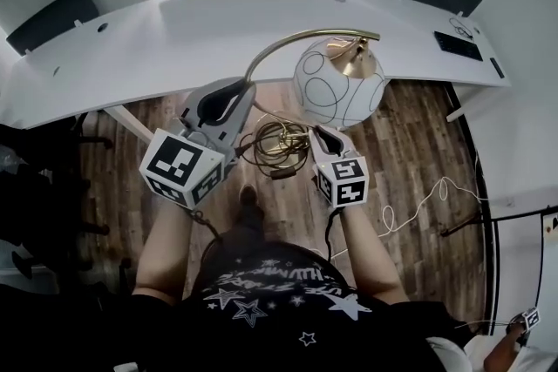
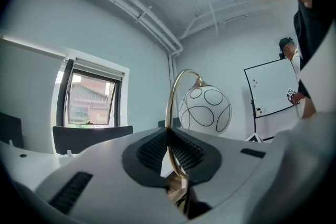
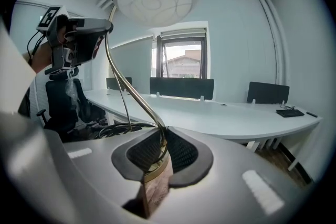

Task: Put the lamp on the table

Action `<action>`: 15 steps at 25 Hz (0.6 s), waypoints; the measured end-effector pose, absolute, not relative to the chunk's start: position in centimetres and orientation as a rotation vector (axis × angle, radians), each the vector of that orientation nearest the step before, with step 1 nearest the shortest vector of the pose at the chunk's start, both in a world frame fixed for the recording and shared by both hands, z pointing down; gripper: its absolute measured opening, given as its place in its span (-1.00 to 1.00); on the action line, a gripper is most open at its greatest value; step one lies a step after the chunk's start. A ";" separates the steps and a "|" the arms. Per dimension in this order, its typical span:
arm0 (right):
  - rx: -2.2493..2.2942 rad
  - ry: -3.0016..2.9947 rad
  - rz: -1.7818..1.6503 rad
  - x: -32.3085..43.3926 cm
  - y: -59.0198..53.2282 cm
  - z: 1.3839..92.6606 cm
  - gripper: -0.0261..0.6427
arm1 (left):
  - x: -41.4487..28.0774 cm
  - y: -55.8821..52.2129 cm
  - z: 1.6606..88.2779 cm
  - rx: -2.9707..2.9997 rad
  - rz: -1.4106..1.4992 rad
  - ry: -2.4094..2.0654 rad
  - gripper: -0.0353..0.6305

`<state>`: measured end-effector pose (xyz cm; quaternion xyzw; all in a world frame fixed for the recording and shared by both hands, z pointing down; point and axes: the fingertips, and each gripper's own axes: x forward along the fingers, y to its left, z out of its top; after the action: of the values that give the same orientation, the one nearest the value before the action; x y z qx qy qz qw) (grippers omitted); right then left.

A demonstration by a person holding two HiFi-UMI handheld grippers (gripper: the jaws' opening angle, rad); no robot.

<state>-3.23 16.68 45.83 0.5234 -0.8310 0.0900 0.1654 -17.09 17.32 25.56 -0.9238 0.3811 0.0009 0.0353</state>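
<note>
I am carrying the lamp in the air in the middle of the head view, over the wooden floor and just short of the near edge of the long white table that is curving across the top of the frame. My left gripper is clamping the thin brass stem between its ribbed pads, and the left gripper view is showing the stem running straight up out of the closed jaws. My right gripper is gripping the foot of the lamp, its jaws pressing on the wooden base and the brass ring where the stem starts. The lamp is standing upright, its long axis running bottom to top. The stem is arching over towards the upper right of the head view, and the white globe shade with thin black circles is hanging from its end, its open mouth facing down. The lamp's cable is dangling in a loose coil between my two grippers. The only printing I am seeing is the black-and-white square patterns on the left marker cube and the right marker cube.
</note>
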 end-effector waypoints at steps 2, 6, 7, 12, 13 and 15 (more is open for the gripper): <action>1.504 -2.351 0.257 -2.4 13.9 45.6 -0.80 | -16.5 14.3 25.5 -2.849 0.006 1.159 -0.80; 1.526 -2.327 0.260 -2.6 9.3 45.6 -0.80 | -16.8 9.6 25.6 -2.858 0.001 1.128 -0.80; 1.528 -2.325 0.262 -2.7 8.2 45.4 -0.80 | -16.8 8.5 25.4 -2.858 -0.001 1.118 -0.80; 1.558 -2.310 0.268 -3.1 2.0 44.4 -0.80 | -17.1 2.2 24.1 -2.858 0.022 1.070 -0.81; 1.565 -2.305 0.269 -3.3 0.9 44.3 -0.80 | -17.2 1.1 24.0 -2.862 0.024 1.064 -0.81; 1.578 -2.297 0.265 -3.6 -1.3 44.1 -0.80 | -17.7 -1.2 24.0 -2.870 0.029 1.049 -0.81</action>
<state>-3.55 -1.29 44.14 0.5555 -0.8085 0.0931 0.1704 -17.68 -1.15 23.99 -0.9383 0.3431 0.0095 0.0428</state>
